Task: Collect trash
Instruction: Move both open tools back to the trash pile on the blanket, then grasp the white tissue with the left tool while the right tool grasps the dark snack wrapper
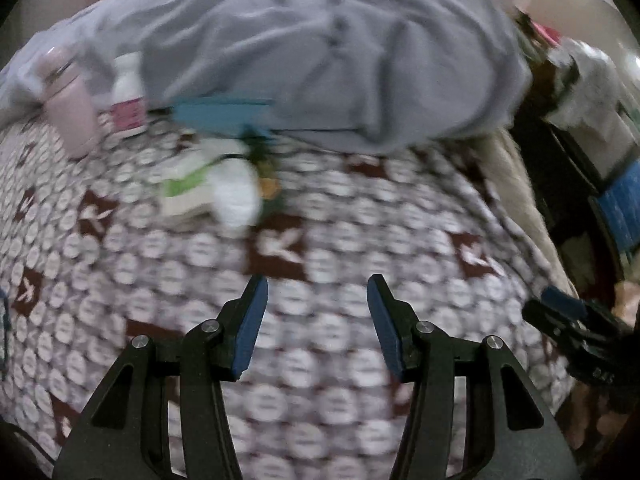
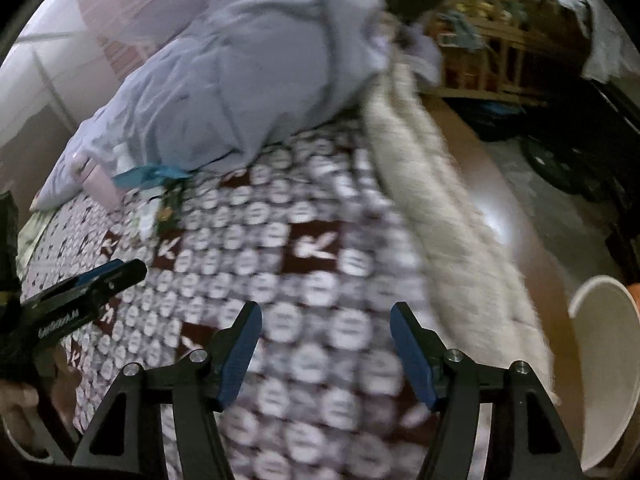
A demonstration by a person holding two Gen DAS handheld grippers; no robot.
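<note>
Above the patterned bed cover [image 1: 320, 320], my left gripper [image 1: 318, 288] jaws wide, my right gripper [image 2: 326, 316] jaws wide, both holding nothing, crumpled white trash [image 1: 236, 192] beside grey duvet [image 1: 320, 52]

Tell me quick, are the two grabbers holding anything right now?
Left gripper: open, holding nothing, above the patterned bedspread.
Right gripper: open, holding nothing.

Maroon bedspread with white round motifs [image 1: 320, 280]; on it, rumpled grey-lavender duvet [image 1: 320, 40], teal paper scrap [image 1: 216, 114], pale pink bottle [image 1: 72, 108].
</note>
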